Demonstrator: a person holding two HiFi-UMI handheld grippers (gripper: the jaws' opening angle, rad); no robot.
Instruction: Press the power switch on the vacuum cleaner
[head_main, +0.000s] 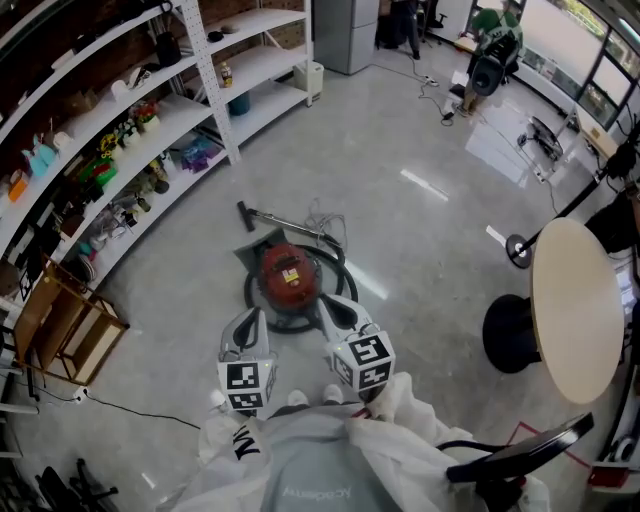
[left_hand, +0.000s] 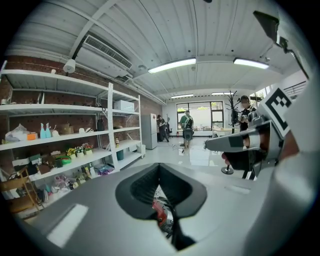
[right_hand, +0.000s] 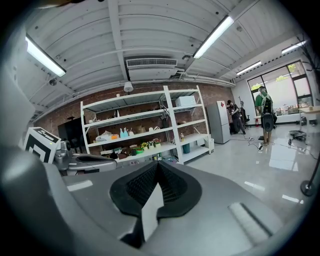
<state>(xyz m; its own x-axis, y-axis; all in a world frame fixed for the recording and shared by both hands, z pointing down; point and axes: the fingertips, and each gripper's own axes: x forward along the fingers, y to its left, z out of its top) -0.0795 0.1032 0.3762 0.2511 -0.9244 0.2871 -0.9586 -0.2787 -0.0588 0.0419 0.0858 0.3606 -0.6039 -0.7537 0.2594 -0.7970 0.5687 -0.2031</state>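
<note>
I see white shelving (head_main: 262, 62) along a brick wall (right_hand: 60, 117), a glossy grey floor (head_main: 400, 130), a round table (head_main: 575, 310) and ceiling strip lights (right_hand: 214, 36).

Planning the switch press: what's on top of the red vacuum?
Pale label on the vacuum dome; switch not discernible. The left claw and right claw overlap its near side.

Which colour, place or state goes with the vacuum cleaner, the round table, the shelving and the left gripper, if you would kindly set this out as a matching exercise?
1. vacuum cleaner
2. round table
3. shelving
4. left gripper

A. white, along the left of the head view
B. jaws together, nothing held
C. red, on the floor mid-room
D. pale top, at the right of the head view

Pairs: 1-C, 2-D, 3-A, 4-B
</note>
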